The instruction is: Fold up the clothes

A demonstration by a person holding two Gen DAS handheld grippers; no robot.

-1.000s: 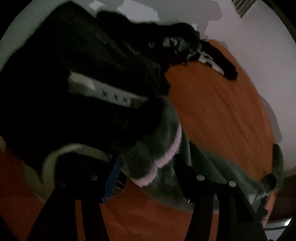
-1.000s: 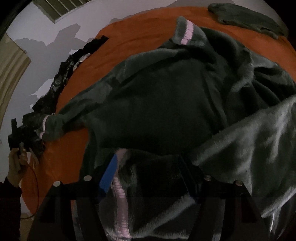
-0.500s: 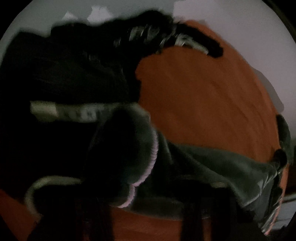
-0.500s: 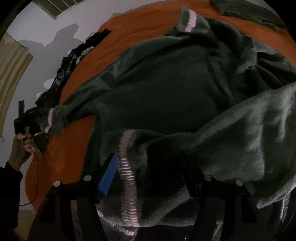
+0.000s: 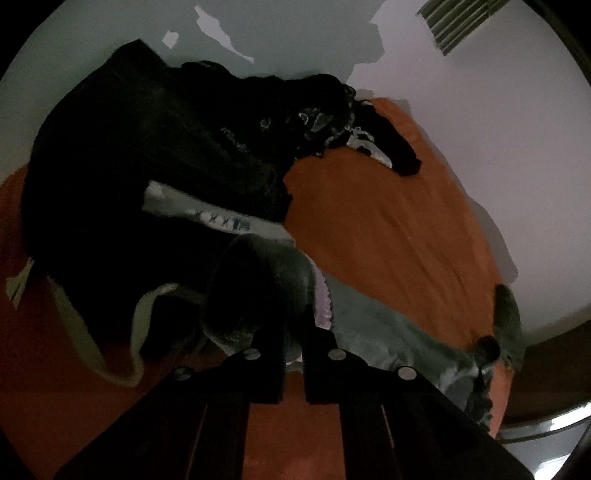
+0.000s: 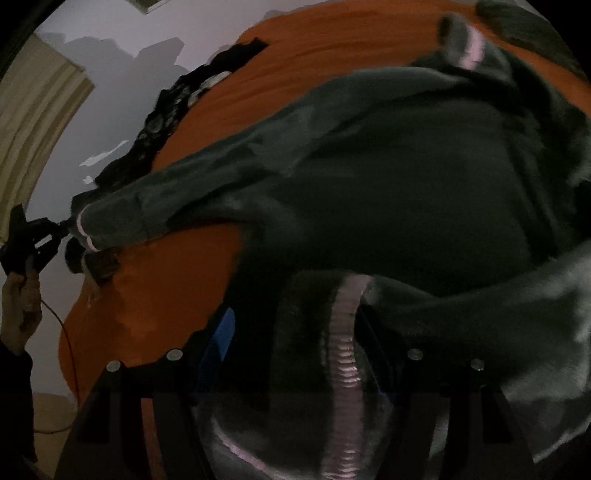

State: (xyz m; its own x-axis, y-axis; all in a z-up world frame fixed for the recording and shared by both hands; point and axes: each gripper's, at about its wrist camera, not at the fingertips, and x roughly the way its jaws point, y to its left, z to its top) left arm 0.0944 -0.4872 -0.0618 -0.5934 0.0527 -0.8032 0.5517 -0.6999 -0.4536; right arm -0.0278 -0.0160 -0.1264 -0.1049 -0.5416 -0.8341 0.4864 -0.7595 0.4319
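Observation:
A dark grey fleece top (image 6: 406, 184) with pink-trimmed cuffs lies spread on an orange bed (image 5: 388, 240). My left gripper (image 5: 293, 332) is shut on one sleeve cuff (image 5: 280, 280), and the sleeve trails off to the right. The right wrist view shows that same gripper (image 6: 33, 240) at the far left, held by a hand (image 6: 18, 306), with the sleeve stretched out. My right gripper (image 6: 295, 339) stands open. The top's pink-trimmed hem (image 6: 343, 332) is bunched between its wide-apart fingers. The other cuff (image 6: 469, 44) sticks up at the far side.
A heap of black clothes (image 5: 147, 166) with white trim fills the bed's left end against the wall. Another grey garment (image 6: 517, 18) lies at the far right corner. A curtain (image 6: 29, 110) hangs left, and a red cable (image 6: 70, 350) dangles beside the bed.
My left gripper has shut on the sleeve cuff, which lay between open fingers a second ago. The hem has slid deeper between my right gripper's fingers, and the sleeve is pulled straighter.

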